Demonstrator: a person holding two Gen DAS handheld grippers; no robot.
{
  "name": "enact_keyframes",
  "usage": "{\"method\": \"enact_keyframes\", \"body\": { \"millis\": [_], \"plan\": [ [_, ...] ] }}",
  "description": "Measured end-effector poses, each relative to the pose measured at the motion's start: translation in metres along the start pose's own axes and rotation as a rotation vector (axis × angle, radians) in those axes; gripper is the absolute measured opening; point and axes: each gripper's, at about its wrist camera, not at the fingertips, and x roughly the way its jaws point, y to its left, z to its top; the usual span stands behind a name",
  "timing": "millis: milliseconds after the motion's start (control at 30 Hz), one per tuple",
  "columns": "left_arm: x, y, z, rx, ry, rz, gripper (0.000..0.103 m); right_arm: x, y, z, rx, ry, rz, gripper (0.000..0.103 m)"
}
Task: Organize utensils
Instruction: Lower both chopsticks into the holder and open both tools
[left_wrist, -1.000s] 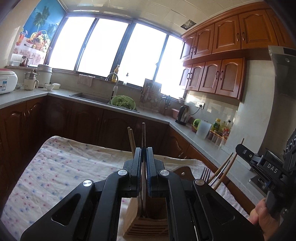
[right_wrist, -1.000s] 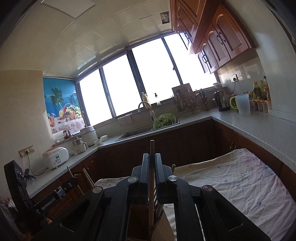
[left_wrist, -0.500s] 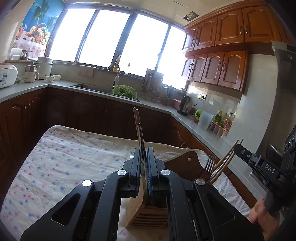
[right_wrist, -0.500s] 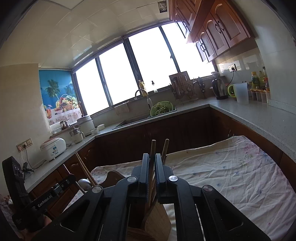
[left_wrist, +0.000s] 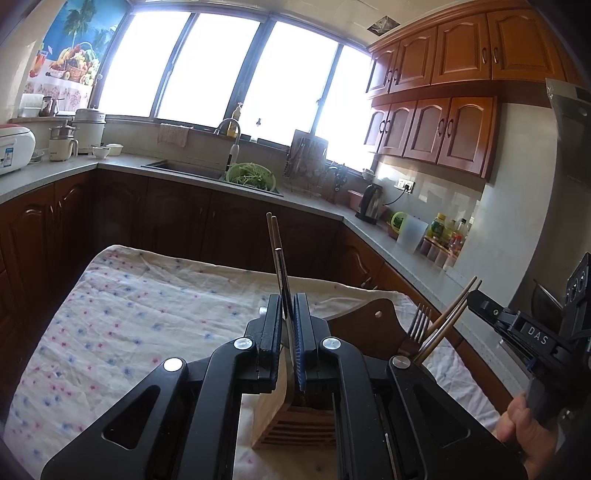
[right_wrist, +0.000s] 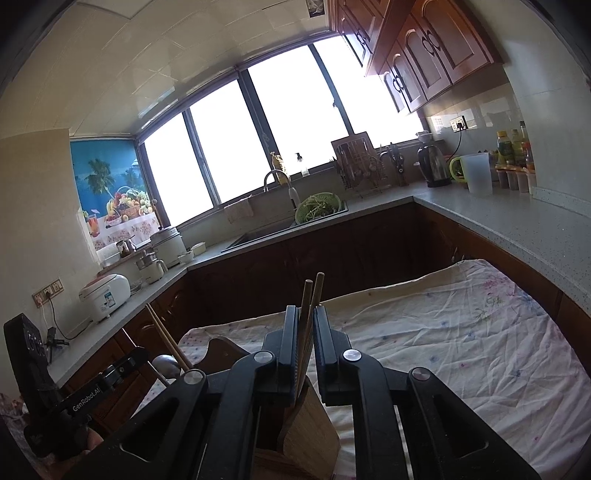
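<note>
My left gripper (left_wrist: 287, 314) is shut on a pair of dark chopsticks (left_wrist: 277, 254) that stand upright above the wooden utensil holder (left_wrist: 291, 421) on the flowered cloth. My right gripper (right_wrist: 305, 325) is shut on a pair of wooden chopsticks (right_wrist: 312, 291) whose lower ends reach down into the holder (right_wrist: 310, 432). In the left wrist view the right gripper's body (left_wrist: 532, 332) is at the right, with its chopsticks (left_wrist: 448, 319) and a fork (left_wrist: 419, 326) sticking up from the holder. In the right wrist view the left gripper's body (right_wrist: 85, 391) is at the lower left.
A table with a flowered cloth (left_wrist: 140, 317) lies under the holder. Kitchen counters run behind and to the right (right_wrist: 517, 225), with a sink (left_wrist: 192, 170), a green colander (left_wrist: 251, 177), a kettle (left_wrist: 371, 201), bottles (left_wrist: 443, 232) and a rice cooker (right_wrist: 105, 295).
Both grippers have tilted downward and pulled back a little, so more of the table shows. The chopsticks in each gripper now stick up higher past the fingertips.
</note>
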Motion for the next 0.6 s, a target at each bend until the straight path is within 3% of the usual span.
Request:
{"method": "enact_keyframes", "body": {
  "millis": [267, 433, 500, 567, 600],
  "plan": [
    [-0.001, -0.003, -0.001, 0.005, 0.015, 0.014, 0.008, -0.002, -0.001, 0.001, 0.005, 0.018, -0.005, 0.011],
    [-0.004, -0.004, -0.004, 0.007, 0.018, 0.021, 0.023, -0.004, -0.001, 0.002, 0.01, 0.016, -0.006, 0.018],
    [-0.008, -0.004, -0.004, 0.007, 0.012, 0.029, 0.043, -0.006, 0.0, 0.002, 0.012, 0.014, -0.004, 0.025],
    [-0.012, -0.004, -0.005, 0.007, 0.003, 0.037, 0.055, -0.009, 0.001, 0.001, 0.011, 0.012, 0.0, 0.029],
    [-0.013, -0.004, -0.005, 0.007, 0.004, 0.045, 0.065, -0.01, 0.002, 0.001, 0.011, 0.013, -0.001, 0.037]
  ]
}}
